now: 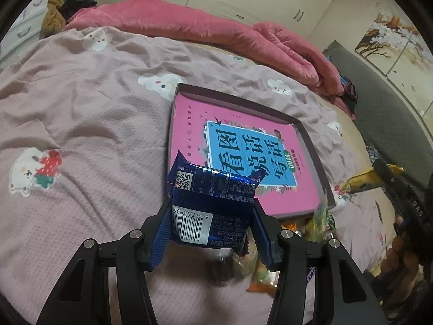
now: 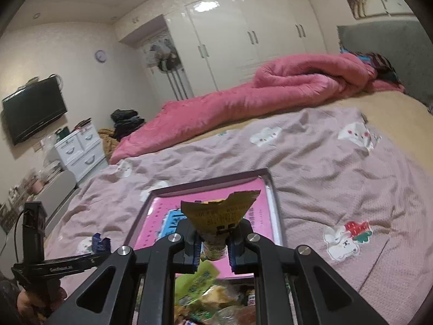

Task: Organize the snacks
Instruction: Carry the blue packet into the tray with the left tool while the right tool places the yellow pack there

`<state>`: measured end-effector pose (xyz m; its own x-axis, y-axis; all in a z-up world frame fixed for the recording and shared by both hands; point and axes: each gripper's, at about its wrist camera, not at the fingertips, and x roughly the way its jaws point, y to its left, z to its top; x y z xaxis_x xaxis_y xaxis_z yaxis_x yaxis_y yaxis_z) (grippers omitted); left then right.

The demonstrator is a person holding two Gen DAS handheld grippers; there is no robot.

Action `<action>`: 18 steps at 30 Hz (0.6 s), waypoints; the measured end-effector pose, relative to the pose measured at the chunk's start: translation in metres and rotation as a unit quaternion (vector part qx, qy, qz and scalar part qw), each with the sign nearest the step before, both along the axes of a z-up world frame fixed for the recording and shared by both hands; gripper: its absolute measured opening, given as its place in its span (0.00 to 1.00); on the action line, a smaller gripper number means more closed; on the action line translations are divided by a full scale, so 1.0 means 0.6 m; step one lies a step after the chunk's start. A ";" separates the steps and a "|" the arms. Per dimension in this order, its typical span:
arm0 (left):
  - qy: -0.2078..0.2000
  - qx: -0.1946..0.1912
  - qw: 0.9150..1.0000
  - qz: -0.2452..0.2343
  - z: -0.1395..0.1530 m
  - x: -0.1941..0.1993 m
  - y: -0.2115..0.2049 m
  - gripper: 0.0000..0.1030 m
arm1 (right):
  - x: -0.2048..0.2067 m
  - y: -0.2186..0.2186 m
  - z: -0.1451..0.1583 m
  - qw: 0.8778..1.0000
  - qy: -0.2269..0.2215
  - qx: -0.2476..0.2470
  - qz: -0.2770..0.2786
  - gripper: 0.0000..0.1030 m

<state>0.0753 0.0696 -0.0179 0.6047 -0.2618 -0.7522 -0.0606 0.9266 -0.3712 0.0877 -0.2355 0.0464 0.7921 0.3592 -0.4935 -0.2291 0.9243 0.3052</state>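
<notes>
My left gripper (image 1: 212, 216) is shut on a dark blue snack packet (image 1: 213, 203) with a barcode, held above the bed near the front edge of a shallow box tray (image 1: 311, 146) that has a pink book inside. My right gripper (image 2: 213, 246) is shut on a yellow-brown snack packet (image 2: 219, 216), held over the same tray (image 2: 276, 205). In the left wrist view the yellow packet (image 1: 360, 181) shows at the right. In the right wrist view the blue packet (image 2: 101, 243) shows at the lower left. A pile of loose snacks (image 2: 213, 298) lies below the right gripper.
The tray sits on a mauve bedspread (image 1: 81, 108) with bear patches. A rolled pink duvet (image 2: 243, 100) lies along the far side. A grey headboard (image 1: 384, 108) is to the right. White drawers (image 2: 78, 146) and a wall TV (image 2: 32, 108) stand beyond the bed.
</notes>
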 end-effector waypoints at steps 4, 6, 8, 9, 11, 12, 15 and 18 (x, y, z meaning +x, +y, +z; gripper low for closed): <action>0.007 0.002 1.000 -0.005 -0.010 0.023 -0.012 0.54 | 0.021 -0.016 -0.032 0.999 0.031 0.009 -0.019 0.15; 0.010 0.001 1.000 -0.006 -0.015 0.035 -0.018 0.54 | 0.028 -0.020 -0.047 0.999 0.045 0.009 -0.024 0.15; 0.010 0.005 1.000 -0.006 -0.018 0.046 -0.023 0.54 | 0.034 -0.024 -0.060 0.998 0.052 0.007 -0.028 0.15; 0.009 0.009 1.000 -0.007 -0.019 0.052 -0.027 0.54 | 0.035 -0.024 -0.065 0.998 0.055 0.006 -0.032 0.15; 0.008 0.013 1.000 -0.008 -0.022 0.062 -0.034 0.54 | 0.040 -0.027 -0.077 0.997 0.062 0.013 -0.033 0.15; 0.007 0.016 1.000 -0.009 -0.023 0.067 -0.038 0.54 | 0.041 -0.029 -0.083 0.997 0.068 0.016 -0.035 0.15; 0.006 0.023 1.000 -0.013 -0.028 0.078 -0.048 0.54 | 0.041 -0.034 -0.098 0.996 0.077 0.018 -0.038 0.15; 0.011 0.020 1.000 -0.018 -0.038 0.086 -0.054 0.54 | 0.042 -0.033 -0.105 0.995 0.091 0.022 -0.032 0.15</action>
